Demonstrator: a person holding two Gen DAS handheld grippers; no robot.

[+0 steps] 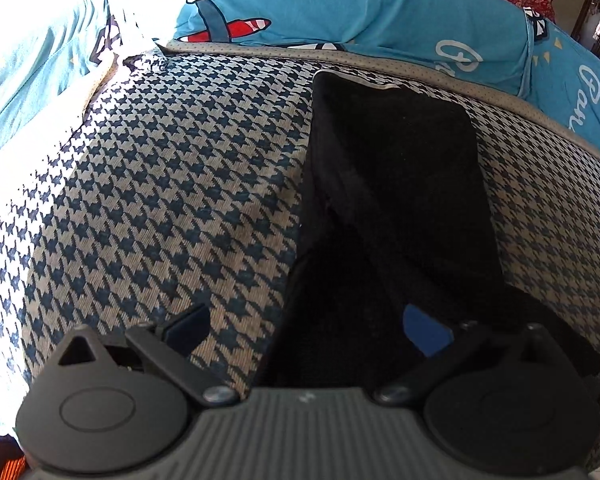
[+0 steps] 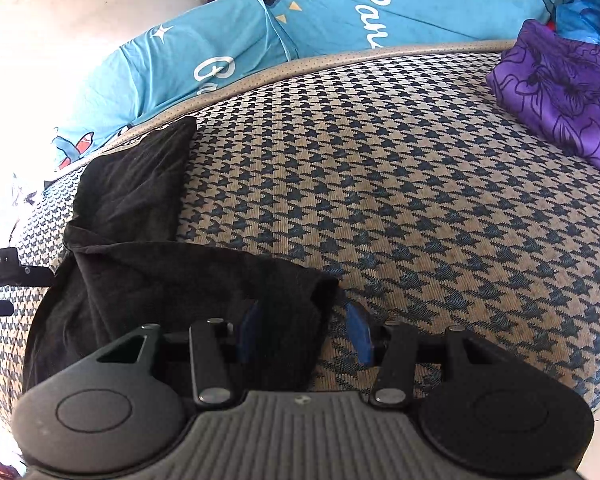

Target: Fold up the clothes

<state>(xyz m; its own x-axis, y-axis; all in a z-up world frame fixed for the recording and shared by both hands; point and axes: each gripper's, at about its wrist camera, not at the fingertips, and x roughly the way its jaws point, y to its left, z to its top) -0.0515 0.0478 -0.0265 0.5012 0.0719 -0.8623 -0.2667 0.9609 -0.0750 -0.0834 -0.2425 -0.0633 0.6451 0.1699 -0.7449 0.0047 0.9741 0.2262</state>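
Now, line by line:

Left gripper [image 1: 306, 330]: jaws spread wide; one blue pad hangs over the patterned cover, the other over the black garment, and neither is pressed on cloth.

Right gripper [image 2: 304, 334]: jaws apart at a middling width, with a bunched corner of the black cloth lying between the pads; whether a pad touches the cloth cannot be told.

Black garment [image 1: 396, 184]: lies on the houndstooth cover [image 1: 160, 184], a long strip running from near the far piping toward the grippers, with the near end crumpled and folded sideways [image 2: 172, 280].

Blue pillow [image 1: 380, 12]: printed with a plane and white lettering, rests along the far edge of the cover, just behind the garment's far end.

Purple cloth [image 2: 564, 92]: a heap with a dark flower outline, on the cover at the right, well apart from the black garment.

Light: strong glare washes out the left side.
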